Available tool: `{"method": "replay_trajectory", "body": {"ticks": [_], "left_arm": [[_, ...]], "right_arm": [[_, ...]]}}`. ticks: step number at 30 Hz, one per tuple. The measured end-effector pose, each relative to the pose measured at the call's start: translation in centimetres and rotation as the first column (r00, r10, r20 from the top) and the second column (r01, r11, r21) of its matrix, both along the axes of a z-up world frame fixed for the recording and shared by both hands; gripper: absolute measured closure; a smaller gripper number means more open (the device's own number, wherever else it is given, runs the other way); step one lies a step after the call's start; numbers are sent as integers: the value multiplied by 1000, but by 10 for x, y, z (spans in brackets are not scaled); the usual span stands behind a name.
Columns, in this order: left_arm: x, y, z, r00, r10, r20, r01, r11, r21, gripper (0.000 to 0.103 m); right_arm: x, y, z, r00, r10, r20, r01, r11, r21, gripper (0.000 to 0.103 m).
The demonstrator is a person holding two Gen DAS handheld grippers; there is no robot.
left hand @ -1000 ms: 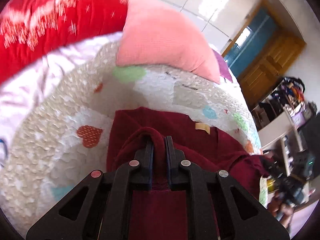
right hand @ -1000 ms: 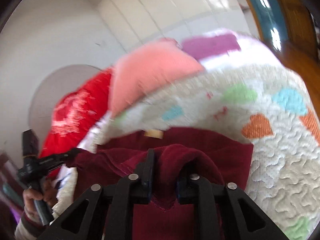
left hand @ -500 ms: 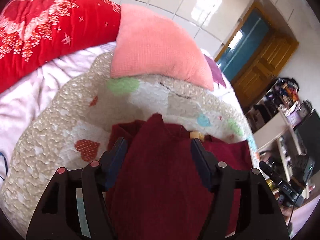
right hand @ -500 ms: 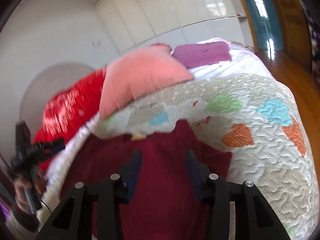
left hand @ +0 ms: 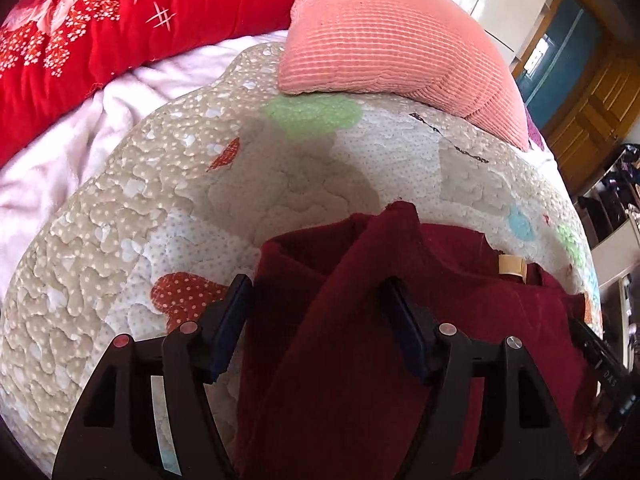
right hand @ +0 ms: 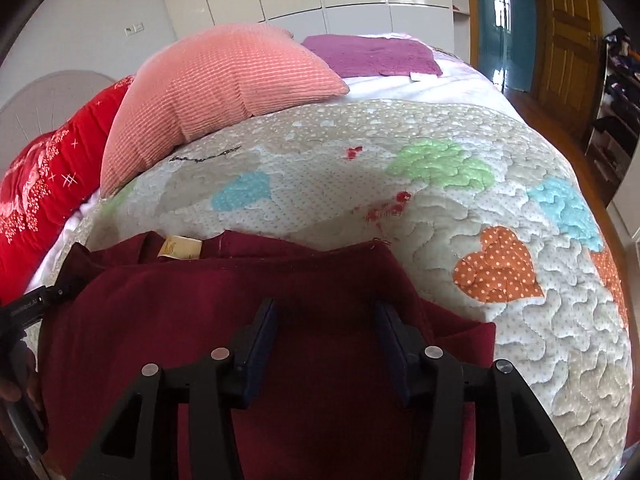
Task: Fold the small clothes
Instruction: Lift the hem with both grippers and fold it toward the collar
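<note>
A dark red garment [left hand: 360,320] lies on the heart-patterned quilt [left hand: 160,208], folded over on itself, with a tan neck label [left hand: 510,266] at its far edge. My left gripper [left hand: 316,292] is open above the garment's left folded part and holds nothing. In the right wrist view the same garment [right hand: 240,300] shows its label [right hand: 180,247] at far left. My right gripper [right hand: 326,316] is open just over the garment's right part, empty.
A pink ribbed cushion [left hand: 392,28] lies at the far side of the quilt, a red flowered blanket [left hand: 100,24] to its left. A purple cloth [right hand: 376,54] lies behind the cushion. The quilt's edge [right hand: 592,320] drops off at right; wooden doors [right hand: 568,20] beyond.
Both grippers were shut on raised folds of the garment a second ago. They have opened and let it go; the cloth now lies flat on the quilt.
</note>
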State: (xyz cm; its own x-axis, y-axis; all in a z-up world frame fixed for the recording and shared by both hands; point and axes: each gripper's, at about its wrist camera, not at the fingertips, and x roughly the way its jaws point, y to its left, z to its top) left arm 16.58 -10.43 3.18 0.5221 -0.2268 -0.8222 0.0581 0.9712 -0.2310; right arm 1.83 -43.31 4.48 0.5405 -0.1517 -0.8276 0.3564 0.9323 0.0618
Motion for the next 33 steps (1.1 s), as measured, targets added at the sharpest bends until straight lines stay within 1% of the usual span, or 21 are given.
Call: {"method": "replay_trajectory", "body": {"ticks": [2, 5, 7, 9, 10, 11, 13, 14, 17, 18, 21, 23, 25, 26, 27, 28, 29, 30, 33], "left_arm": [[-9, 5, 7, 1000, 1, 1, -1, 1000, -10, 35], [-35, 13, 20, 999, -23, 35, 23, 1000, 11, 35], [-50, 19, 23, 999, -31, 45, 30, 999, 11, 35], [-67, 26, 21, 999, -30, 41, 31, 999, -10, 35], [-72, 28, 21, 999, -28, 38, 29, 999, -17, 35], [-79, 29, 20, 999, -22, 35, 22, 1000, -18, 35], [-89, 30, 19, 999, -22, 34, 23, 1000, -14, 35], [-96, 30, 20, 999, -27, 35, 28, 999, -15, 35], [-111, 28, 21, 998, -36, 52, 35, 999, 14, 35], [-115, 28, 21, 997, -35, 63, 33, 999, 24, 35], [-127, 26, 20, 996, -35, 87, 31, 998, 50, 35], [-135, 26, 20, 994, -41, 104, 35, 997, 62, 35], [-141, 26, 20, 992, -53, 114, 43, 995, 88, 35], [-142, 27, 19, 992, -54, 115, 43, 994, 98, 35], [-143, 28, 18, 992, -53, 116, 42, 994, 101, 35], [-144, 29, 17, 992, -53, 118, 42, 995, 96, 35], [-144, 32, 16, 992, -49, 117, 39, 996, 83, 35], [-143, 34, 15, 992, -43, 115, 35, 997, 70, 35], [-141, 40, 10, 993, -18, 115, 16, 1000, 12, 35]], "right_arm": [[-22, 9, 18, 999, 19, 26, -19, 1000, 0, 54], [-63, 27, 39, 994, 81, 75, -82, 997, 3, 54], [-81, 33, 40, 993, 93, 75, -93, 996, -14, 53], [-90, 35, 26, 995, 90, 34, -89, 996, -23, 52], [-89, 35, 13, 995, 96, 3, -96, 995, -19, 52], [-86, 37, 6, 995, 104, -5, -104, 994, -37, 52], [-83, 45, 9, 993, 115, -21, -117, 989, -94, 52], [-81, 51, 14, 993, 115, -34, -117, 989, -94, 52], [-83, 56, 27, 991, 129, 29, -130, 991, 33, 52], [-84, 59, 29, 990, 134, 36, -136, 990, 45, 52], [-86, 66, 21, 992, 122, 14, -122, 993, -4, 51], [-88, 64, 3, 994, 109, -7, -109, 994, 1, 51], [-93, 68, 1, 992, 125, 25, -124, 992, -31, 50], [-92, 72, 4, 991, 130, 15, -129, 991, -46, 50], [-91, 75, 7, 992, 129, 11, -128, 991, -41, 50], [-91, 76, 11, 991, 130, 17, -129, 991, -20, 50], [-87, 79, 17, 989, 142, 38, -143, 989, 31, 50], [-85, 84, 22, 986, 157, 52, -160, 985, 59, 50], [-69, 110, 33, 974, 213, 80, -220, 972, 84, 50]]}}
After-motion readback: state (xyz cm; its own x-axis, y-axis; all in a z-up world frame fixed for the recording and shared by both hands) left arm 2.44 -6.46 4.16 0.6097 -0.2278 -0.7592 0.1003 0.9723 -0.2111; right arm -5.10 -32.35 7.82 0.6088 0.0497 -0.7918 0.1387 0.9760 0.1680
